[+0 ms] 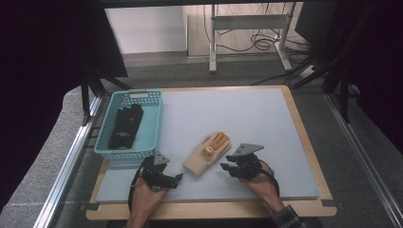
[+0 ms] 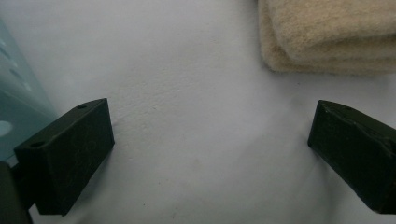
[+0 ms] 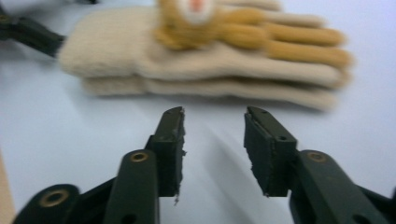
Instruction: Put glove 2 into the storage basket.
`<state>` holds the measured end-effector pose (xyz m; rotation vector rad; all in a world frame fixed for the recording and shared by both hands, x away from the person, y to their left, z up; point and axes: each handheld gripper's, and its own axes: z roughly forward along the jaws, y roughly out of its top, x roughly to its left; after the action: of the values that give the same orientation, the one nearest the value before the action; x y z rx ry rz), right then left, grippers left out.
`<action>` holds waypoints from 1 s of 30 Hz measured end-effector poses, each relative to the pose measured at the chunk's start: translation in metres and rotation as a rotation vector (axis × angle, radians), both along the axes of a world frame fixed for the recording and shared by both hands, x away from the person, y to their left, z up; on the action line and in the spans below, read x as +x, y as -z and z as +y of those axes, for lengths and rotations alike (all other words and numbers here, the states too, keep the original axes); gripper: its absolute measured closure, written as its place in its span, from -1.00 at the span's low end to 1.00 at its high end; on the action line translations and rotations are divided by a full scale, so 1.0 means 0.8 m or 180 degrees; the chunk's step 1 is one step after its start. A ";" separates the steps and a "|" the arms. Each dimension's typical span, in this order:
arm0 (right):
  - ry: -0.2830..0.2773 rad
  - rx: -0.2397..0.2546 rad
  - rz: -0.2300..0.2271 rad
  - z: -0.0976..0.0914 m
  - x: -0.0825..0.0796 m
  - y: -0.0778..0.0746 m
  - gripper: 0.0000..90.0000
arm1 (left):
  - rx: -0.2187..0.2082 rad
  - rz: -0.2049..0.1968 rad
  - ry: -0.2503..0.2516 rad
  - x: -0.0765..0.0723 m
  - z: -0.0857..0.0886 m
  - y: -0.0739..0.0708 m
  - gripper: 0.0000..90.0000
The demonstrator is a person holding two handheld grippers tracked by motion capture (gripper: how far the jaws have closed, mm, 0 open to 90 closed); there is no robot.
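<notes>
Cream knit glove (image 1: 207, 154) lies flat on the grey mat (image 1: 247, 118), near the front edge and a bit left of centre, fingers pointing up and right, away from the person. Finger part is orange-yellow, with a small round patch on the back. In the right gripper view the glove (image 3: 205, 60) looks like two layers stacked, cuff to the left, fingers to the right. Left gripper (image 1: 167, 179) sits just beside the cuff end, at its left, jaws spread wide over bare mat with nothing between them; in the left gripper view the cuff (image 2: 327, 37) is at the upper right, clear of both jaws. Right gripper (image 1: 227, 168) is just right of the glove, jaws parted by a moderate gap, empty, pointed at the glove's side and not touching it. Each gripper is held by a hand coming in from the bottom edge. Light blue basket (image 1: 129, 124) stands at the mat's left edge, with a dark black item (image 1: 125, 126) lying inside; cannot tell what it is. Mat rests on a wooden table (image 1: 214, 209).
</notes>
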<state>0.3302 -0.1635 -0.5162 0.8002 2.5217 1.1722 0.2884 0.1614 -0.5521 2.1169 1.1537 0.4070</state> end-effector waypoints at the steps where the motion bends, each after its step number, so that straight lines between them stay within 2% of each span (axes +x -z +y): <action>1: 0.0051 0.0009 -0.0010 -0.007 0.001 -0.002 0.19 | 0.0000 0.0000 0.0000 0.000 0.000 0.000 -0.99; 10: 0.0514 -0.0015 -0.0129 -0.068 0.005 -0.011 -0.16 | -0.0001 0.0003 0.0000 0.000 0.000 0.000 -0.99; 19: 0.0923 -0.0055 -0.0193 -0.123 0.006 -0.004 -0.28 | -0.0008 0.0015 -0.0008 0.000 0.000 0.000 -0.99; 23: 0.1047 -0.0126 -0.0170 -0.137 0.007 0.004 -0.30 | -0.0012 0.0015 -0.0006 0.000 0.001 0.000 -0.99; 28: 0.1090 -0.0240 -0.0150 -0.140 0.011 0.014 -0.35 | -0.0007 0.0007 0.0003 0.000 0.001 0.000 -0.98; 30: 0.1112 -0.0230 -0.0109 -0.142 0.012 0.016 -0.40 | -0.0007 0.0005 0.0003 0.000 0.001 -0.001 -0.98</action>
<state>0.3400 -0.2768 -0.5289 1.1335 2.2604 0.9637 0.2885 0.1621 -0.5516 2.1161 1.1533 0.4036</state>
